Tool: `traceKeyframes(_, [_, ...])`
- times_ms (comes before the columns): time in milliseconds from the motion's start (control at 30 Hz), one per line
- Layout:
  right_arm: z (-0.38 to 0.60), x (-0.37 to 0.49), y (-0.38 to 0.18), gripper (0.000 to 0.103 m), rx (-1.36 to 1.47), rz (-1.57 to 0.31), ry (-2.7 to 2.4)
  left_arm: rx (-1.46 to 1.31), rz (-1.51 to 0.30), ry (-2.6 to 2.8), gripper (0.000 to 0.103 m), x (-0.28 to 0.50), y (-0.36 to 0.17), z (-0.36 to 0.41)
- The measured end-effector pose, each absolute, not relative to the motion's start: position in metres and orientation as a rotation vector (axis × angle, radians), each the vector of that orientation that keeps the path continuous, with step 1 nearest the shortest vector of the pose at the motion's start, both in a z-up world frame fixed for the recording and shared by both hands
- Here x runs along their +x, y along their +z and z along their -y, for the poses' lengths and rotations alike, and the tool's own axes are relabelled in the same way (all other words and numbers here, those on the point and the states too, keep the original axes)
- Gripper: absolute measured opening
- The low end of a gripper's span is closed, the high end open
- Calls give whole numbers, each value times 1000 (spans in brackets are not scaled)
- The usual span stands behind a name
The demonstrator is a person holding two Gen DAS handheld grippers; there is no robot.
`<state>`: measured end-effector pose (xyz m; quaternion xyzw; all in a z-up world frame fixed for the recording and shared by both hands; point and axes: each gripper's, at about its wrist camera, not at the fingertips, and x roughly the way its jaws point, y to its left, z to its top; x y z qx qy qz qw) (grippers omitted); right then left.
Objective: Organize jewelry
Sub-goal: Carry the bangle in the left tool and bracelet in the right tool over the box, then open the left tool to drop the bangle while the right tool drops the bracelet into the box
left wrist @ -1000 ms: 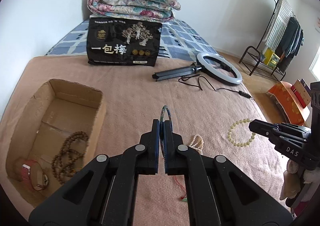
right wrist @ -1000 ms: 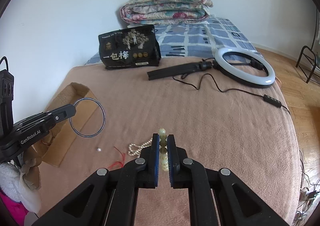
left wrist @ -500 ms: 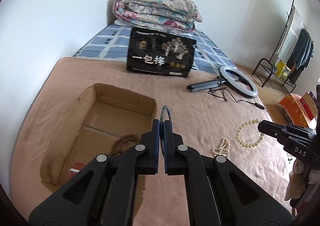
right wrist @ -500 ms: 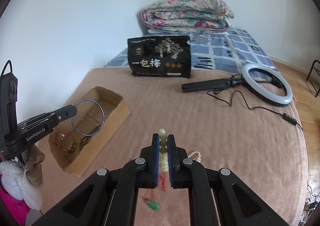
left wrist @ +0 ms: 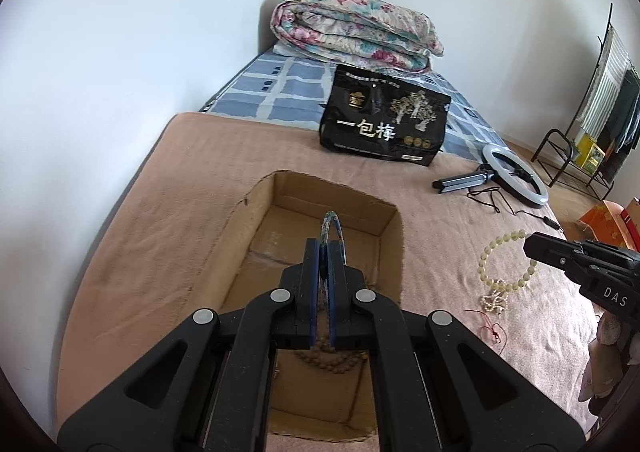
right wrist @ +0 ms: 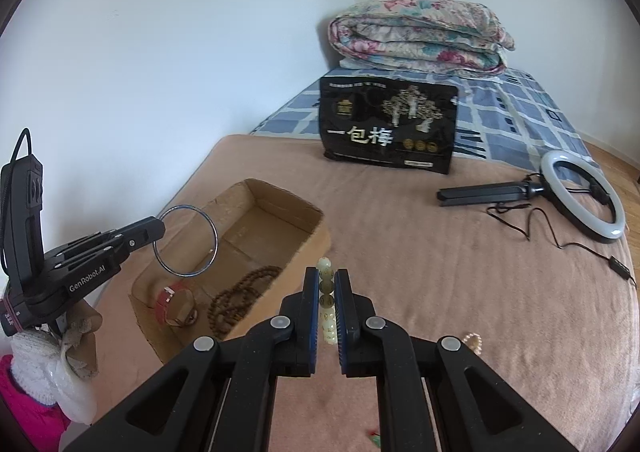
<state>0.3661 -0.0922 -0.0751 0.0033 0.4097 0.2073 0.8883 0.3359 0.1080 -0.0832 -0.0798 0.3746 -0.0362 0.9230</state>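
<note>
My left gripper (left wrist: 324, 252) pinches the thin bangle (right wrist: 185, 240), which hangs over the cardboard box (right wrist: 294, 201). My right gripper (right wrist: 327, 284) clamps the pale bead bracelet (left wrist: 505, 262) just beside the box, above the blanket (right wrist: 440, 260).

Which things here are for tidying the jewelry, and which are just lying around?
For the job:
- cardboard box
- metal bangle in the left hand-held gripper
- pale bead bracelet in the right hand-held gripper
- brown bead necklace
- red watch
- pearl bracelet

Just lying about:
- ring light
- black snack bag
- folded quilt
</note>
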Motion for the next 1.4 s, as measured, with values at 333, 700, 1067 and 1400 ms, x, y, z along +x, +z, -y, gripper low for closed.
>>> traceKeyframes(333, [38,384,-87,5,-3,-866,485,-175,-791,-35,1,337,-96,-141])
traceKeyframes(700, [10,407,-109,5,8,-900,502,-195,-819,-47,1,344,-109,-152])
traceKeyframes(1067, [15,406,-111,76,9,-868,461,-192,-802,-54,46,344,-111,-151])
traceKeyframes(1400, [32,403,-107,94,22,-852,410,-173,-807,-48,46,342,-110,-144])
